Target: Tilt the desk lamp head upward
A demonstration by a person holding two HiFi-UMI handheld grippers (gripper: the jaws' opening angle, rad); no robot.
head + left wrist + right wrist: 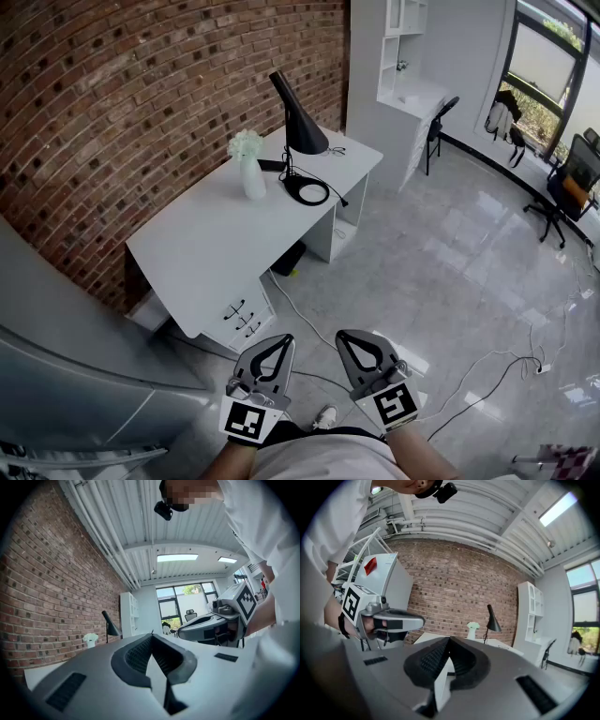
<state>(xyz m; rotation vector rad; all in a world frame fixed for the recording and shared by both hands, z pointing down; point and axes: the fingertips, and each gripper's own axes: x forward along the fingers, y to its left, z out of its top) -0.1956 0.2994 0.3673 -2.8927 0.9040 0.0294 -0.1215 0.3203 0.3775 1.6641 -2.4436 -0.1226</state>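
Two clenched, empty: left tool (285, 338), right tool (343, 335); desk lamp (302, 131) cone slants, mouth downward.

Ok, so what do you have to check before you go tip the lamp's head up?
1. Desk lamp in sight, upright on the white desk: ok.
2. Lamp head needs tilting: ok, it points downward.
3. Left gripper and right gripper empty: ok.
4. Fingers open for a grasp: not ok, both pairs are together.
5. Lamp within reach: not ok, both grippers hang over the floor, away from the desk.
6. Vase clear of the lamp: ok, it stands apart beside it.
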